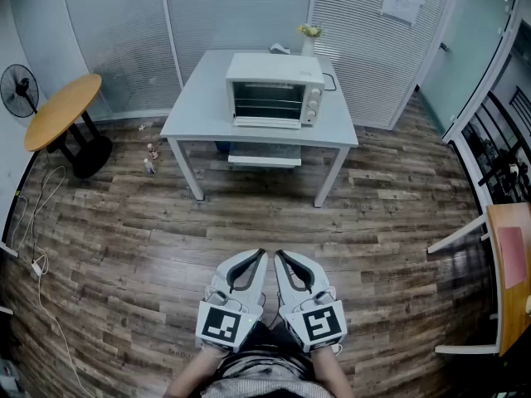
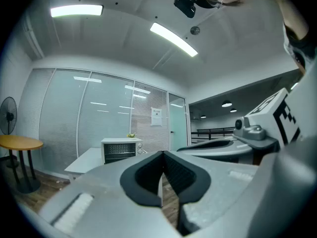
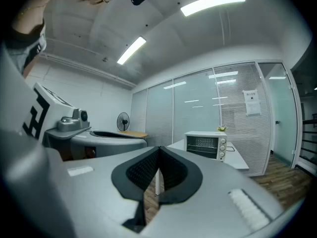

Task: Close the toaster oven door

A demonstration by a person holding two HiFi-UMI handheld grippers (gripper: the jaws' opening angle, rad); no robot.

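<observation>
A white toaster oven [image 1: 274, 89] stands on a white table [image 1: 199, 98] across the room, far from me. Its door [image 1: 265, 123] looks folded down flat at the front, with the racks showing. The oven appears small in the left gripper view [image 2: 120, 148] and in the right gripper view [image 3: 205, 145]. My left gripper [image 1: 261, 254] and right gripper [image 1: 279, 254] are held side by side low in the head view, pointing at the table. Both are shut with nothing between the pads. The left gripper [image 2: 162, 153] and right gripper [image 3: 158, 148] each show closed black pads.
A round wooden table [image 1: 62, 110] and a standing fan [image 1: 18, 89] are at the left. A wooden desk [image 1: 508, 264] stands at the right edge. Small items [image 1: 151, 157] and a cable [image 1: 37, 222] lie on the plank floor. A small vase of flowers [image 1: 309, 33] is behind the oven.
</observation>
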